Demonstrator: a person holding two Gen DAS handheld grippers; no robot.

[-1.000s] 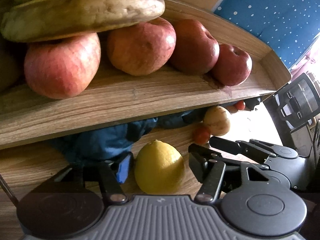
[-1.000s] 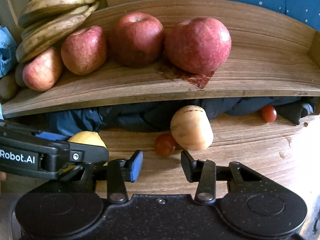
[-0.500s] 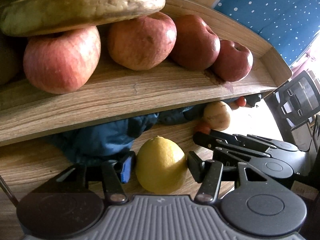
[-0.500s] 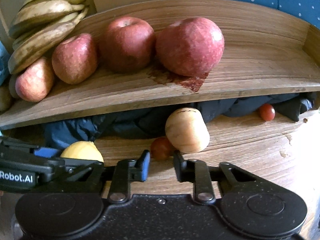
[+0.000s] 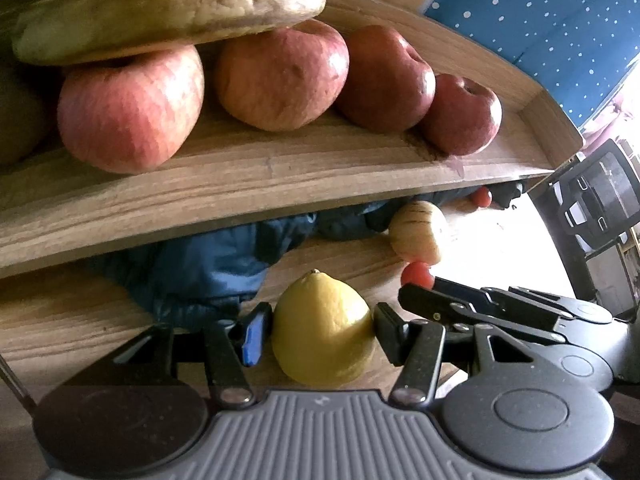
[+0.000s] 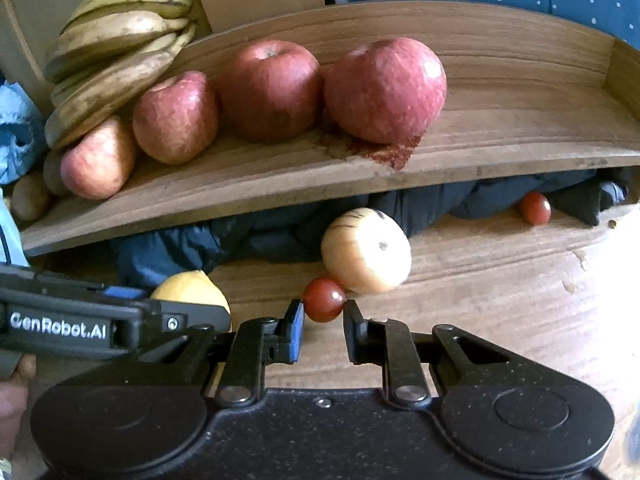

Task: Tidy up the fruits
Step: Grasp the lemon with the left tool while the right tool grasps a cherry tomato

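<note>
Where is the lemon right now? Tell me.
The lemon sits on the wooden table below the fruit shelf, between the left gripper's fingers; in the right wrist view it peeks out at lower left, behind that gripper.

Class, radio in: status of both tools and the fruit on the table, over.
Left tool straddling yellow lemon, contact unclear. Right tool open around small red tomato. Pale striped round fruit touching the tomato behind.
</note>
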